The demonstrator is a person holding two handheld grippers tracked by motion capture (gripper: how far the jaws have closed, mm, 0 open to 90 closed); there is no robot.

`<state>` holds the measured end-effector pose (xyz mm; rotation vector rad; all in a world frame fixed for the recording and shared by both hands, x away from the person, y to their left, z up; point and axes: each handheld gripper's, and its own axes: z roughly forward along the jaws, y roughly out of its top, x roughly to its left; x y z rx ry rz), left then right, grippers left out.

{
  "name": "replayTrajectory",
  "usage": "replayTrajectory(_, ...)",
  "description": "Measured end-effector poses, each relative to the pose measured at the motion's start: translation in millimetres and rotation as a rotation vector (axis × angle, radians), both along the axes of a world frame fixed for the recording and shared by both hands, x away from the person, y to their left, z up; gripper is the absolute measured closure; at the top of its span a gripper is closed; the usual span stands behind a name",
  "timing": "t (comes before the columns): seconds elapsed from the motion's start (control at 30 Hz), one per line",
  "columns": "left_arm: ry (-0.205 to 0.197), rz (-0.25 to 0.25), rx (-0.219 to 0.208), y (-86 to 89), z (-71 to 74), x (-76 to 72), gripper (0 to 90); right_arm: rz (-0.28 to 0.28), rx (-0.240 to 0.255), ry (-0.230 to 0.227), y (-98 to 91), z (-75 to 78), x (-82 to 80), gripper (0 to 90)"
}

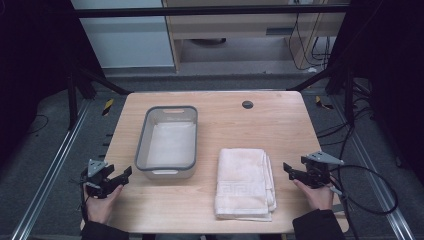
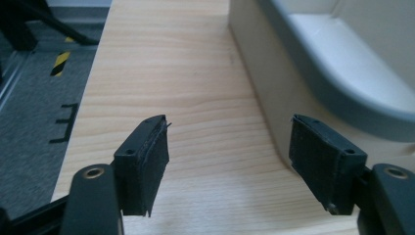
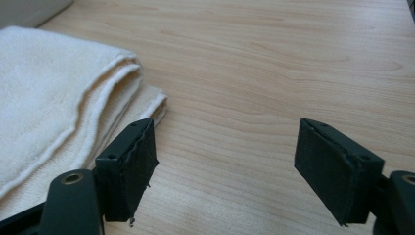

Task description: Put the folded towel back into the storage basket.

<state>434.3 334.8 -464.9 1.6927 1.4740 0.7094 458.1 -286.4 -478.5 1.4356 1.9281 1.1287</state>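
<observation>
A folded cream towel [image 1: 245, 183] lies on the wooden table [image 1: 235, 125], right of centre near the front edge. Left of it stands a grey-rimmed white tub [image 1: 168, 142], with nothing inside. My left gripper [image 1: 125, 178] hovers at the table's front left, just left of the tub's near corner [image 2: 313, 98], jaws wide open with nothing between them [image 2: 230, 161]. My right gripper [image 1: 289, 169] is at the front right, just right of the towel [image 3: 58, 107], also open and empty [image 3: 225, 166]. A hand holds each gripper.
A dark round grommet [image 1: 247, 104] sits in the table near the back edge. Cables [image 1: 370, 190] trail off the right side. Grey floor with rails runs past the table's left edge [image 2: 34, 98]. Bare wood lies between towel and right gripper.
</observation>
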Motion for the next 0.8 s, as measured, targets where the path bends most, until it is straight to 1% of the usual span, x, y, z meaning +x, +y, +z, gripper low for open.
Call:
replayTrajectory(0.03,-0.031,-0.011,-0.015,-1.9,4.4,-3.6,31.9,-0.004,0.000,-0.008,-0.7,1.7,-0.8,24.3)
replayTrajectory(0.07,-0.043,-0.021,-0.025,-2.3,6.1,-4.4,32.7,-0.007,0.004,-0.012,-0.9,3.4,-1.8,24.4)
replayTrajectory(0.13,-0.049,-0.024,-0.032,-2.8,7.9,-4.9,32.9,-0.007,0.009,-0.019,-1.0,4.9,-2.4,24.5)
replayTrajectory(0.17,-0.061,-0.029,-0.038,-3.5,11.6,-5.9,33.1,-0.006,0.020,-0.025,-0.2,7.7,-3.7,24.9)
replayTrajectory(0.23,-0.075,-0.034,-0.047,-4.4,16.2,-7.9,33.7,-0.002,0.022,-0.030,0.8,10.8,-4.5,25.1)
replayTrajectory(0.27,-0.075,-0.034,-0.047,-4.4,16.2,-7.9,33.6,0.000,0.017,-0.041,0.9,12.1,-4.6,25.3)
replayTrajectory(0.3,-0.087,-0.040,-0.050,-5.5,19.6,-9.7,33.7,0.001,0.026,-0.039,1.7,13.9,-5.3,25.4)
replayTrajectory(0.37,-0.089,-0.044,-0.055,-6.2,21.9,-10.6,33.8,0.004,0.029,-0.041,1.9,15.4,-5.4,25.6)
replayTrajectory(0.4,-0.101,-0.047,-0.069,-7.2,24.9,-12.3,33.9,0.004,0.041,-0.048,2.4,18.4,-6.3,26.1)
replayTrajectory(0.43,-0.101,-0.050,-0.071,-8.3,26.8,-13.0,33.9,0.008,0.047,-0.047,2.5,19.1,-6.4,26.2)
replayTrajectory(0.53,-0.107,-0.068,-0.076,-12.1,31.1,-14.2,33.7,0.014,0.052,-0.043,3.8,21.5,-6.9,26.5)
replayTrajectory(0.6,-0.108,-0.070,-0.078,-13.5,31.9,-14.5,33.6,0.019,0.051,-0.047,4.3,22.8,-6.8,26.7)
replayTrajectory(0.63,-0.108,-0.084,-0.082,-16.6,33.9,-14.5,33.5,0.023,0.049,-0.052,5.3,25.1,-6.3,26.9)
replayTrajectory(0.7,-0.112,-0.089,-0.082,-18.3,35.0,-14.8,33.4,0.029,0.053,-0.056,6.2,27.4,-6.5,27.8)
replayTrajectory(0.73,-0.111,-0.095,-0.088,-19.8,35.8,-14.7,33.1,0.026,0.049,-0.058,6.5,28.6,-6.5,28.1)
replayTrajectory(0.77,-0.115,-0.104,-0.096,-22.0,37.1,-14.7,33.1,0.025,0.056,-0.062,6.8,29.8,-6.8,28.4)
replayTrajectory(0.8,-0.115,-0.104,-0.096,-22.0,37.1,-14.7,32.8,0.025,0.056,-0.062,6.8,29.8,-6.8,28.4)
